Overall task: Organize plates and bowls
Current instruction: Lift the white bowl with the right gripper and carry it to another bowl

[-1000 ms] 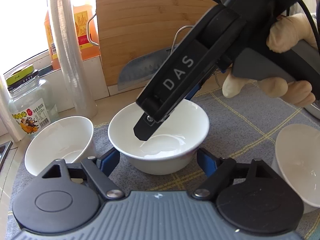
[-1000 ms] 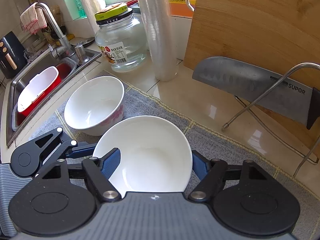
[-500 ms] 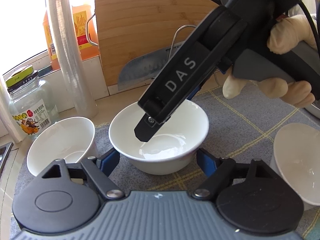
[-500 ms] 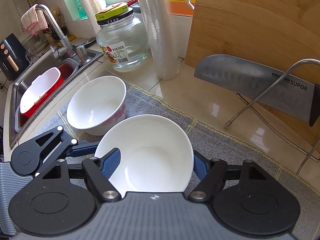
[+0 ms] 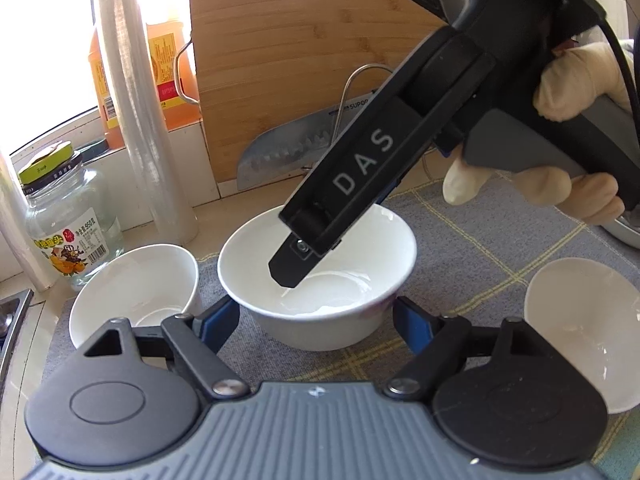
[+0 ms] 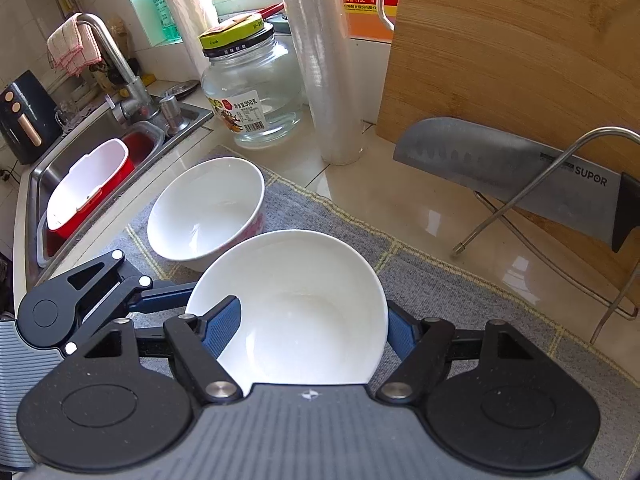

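Observation:
A white bowl (image 5: 320, 300) (image 6: 304, 312) sits on a grey checked mat (image 5: 472, 240). My right gripper (image 5: 288, 276) (image 6: 312, 320) is open, one finger inside this bowl and the other outside its far wall, straddling the rim. My left gripper (image 5: 316, 320) is open just in front of the same bowl, a blue pad on either side. A second white bowl (image 5: 132, 292) (image 6: 208, 208) stands to the left. A third white bowl (image 5: 584, 328) lies tilted at the right.
A glass jar (image 6: 252, 92), a cling-film roll (image 6: 324, 60), a bamboo cutting board (image 6: 520, 48) and a cleaver (image 6: 500, 164) on a wire rack stand behind the mat. A sink (image 6: 100, 160) with a red tub lies to the left.
My right gripper has drawn slightly closer over the middle bowl. My left gripper has barely shifted. Nothing was gripped or released.

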A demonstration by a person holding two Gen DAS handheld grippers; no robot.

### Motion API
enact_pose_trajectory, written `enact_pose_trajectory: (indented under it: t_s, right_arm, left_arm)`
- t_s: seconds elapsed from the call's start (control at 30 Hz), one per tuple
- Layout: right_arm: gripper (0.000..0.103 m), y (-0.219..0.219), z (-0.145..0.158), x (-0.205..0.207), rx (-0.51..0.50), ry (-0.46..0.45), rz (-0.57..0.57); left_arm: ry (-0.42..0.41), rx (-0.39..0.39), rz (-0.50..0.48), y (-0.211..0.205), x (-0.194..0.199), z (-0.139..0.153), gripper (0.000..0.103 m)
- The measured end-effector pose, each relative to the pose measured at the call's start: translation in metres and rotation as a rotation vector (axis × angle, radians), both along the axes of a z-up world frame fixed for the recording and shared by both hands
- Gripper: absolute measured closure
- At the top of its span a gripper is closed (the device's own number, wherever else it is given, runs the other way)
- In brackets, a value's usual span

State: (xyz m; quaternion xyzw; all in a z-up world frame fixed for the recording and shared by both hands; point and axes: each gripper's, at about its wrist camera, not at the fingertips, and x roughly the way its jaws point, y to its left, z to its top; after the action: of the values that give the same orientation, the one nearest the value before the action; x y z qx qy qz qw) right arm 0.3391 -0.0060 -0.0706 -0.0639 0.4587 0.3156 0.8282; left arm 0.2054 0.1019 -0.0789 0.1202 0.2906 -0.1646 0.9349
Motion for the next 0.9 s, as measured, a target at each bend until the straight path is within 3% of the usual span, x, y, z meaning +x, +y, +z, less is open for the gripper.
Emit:
enact_pose_trajectory:
  t_s: [0.9]
  right_arm:
    - [0.021, -0.023, 0.034, -0.043, 0.011, -0.042, -0.012]
  left_arm:
    - [-0.034, -0.002, -0.037, -0.017, -0.037, 0.027, 0.019]
